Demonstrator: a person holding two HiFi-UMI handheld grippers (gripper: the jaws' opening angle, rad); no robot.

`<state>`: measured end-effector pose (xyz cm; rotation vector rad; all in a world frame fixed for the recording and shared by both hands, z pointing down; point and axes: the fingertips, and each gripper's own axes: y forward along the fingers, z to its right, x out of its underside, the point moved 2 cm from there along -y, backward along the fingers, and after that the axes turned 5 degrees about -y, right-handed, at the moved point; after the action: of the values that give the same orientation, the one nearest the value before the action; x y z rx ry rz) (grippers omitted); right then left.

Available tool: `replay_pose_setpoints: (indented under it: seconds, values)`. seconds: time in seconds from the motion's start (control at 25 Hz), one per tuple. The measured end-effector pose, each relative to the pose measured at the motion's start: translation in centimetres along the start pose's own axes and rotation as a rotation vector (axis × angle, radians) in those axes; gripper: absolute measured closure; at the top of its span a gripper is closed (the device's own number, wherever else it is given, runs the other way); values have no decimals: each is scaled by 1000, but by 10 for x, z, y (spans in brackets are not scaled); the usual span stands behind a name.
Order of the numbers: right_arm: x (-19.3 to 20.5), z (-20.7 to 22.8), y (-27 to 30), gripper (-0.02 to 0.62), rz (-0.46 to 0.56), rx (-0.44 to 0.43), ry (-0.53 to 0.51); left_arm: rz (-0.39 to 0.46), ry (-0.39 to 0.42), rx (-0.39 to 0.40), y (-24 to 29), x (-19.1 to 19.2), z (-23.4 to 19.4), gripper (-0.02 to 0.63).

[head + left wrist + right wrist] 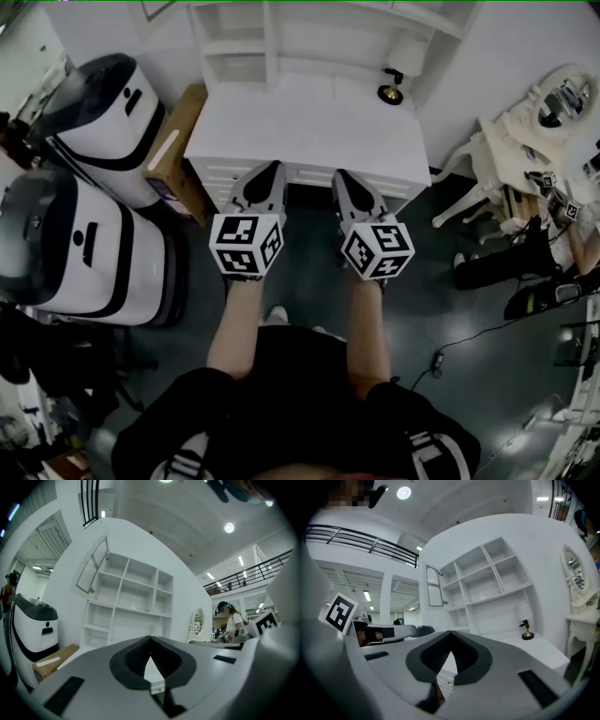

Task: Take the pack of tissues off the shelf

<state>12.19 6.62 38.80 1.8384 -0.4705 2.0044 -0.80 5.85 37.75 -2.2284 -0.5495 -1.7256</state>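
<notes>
A white shelf unit (272, 42) stands on the back of a white desk (309, 127). Its open compartments (131, 597) (487, 583) look pale, and I cannot make out a pack of tissues in them. My left gripper (265, 178) (150, 639) is held just in front of the desk's drawer edge, jaws shut and empty. My right gripper (345, 183) (451, 633) hangs beside it at the same height, also shut with nothing in it. Both point toward the desk and shelf.
A small lamp with a brass base (394, 80) (527, 631) stands at the desk's right rear. Two large white-and-black machines (94, 112) (66, 253) and a cardboard box (173, 155) crowd the left. A white vanity with mirror (553, 103) and a person (232, 620) are at right.
</notes>
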Motion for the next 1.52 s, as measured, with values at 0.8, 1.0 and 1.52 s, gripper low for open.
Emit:
replay_pose_setpoints:
  seconds: [0.8,1.0,1.52]
  values:
    - [7,-72,87,578,-40,-35,-107,69,-77,9,-13,-28,-106,595]
    - [10,-55,79,578,-65,37,-106,67,-100,26,-14,-25,-107,595]
    - [16,-79,110,578,-75,-64,-117,68,-120,-76,-27,-19,-142,595]
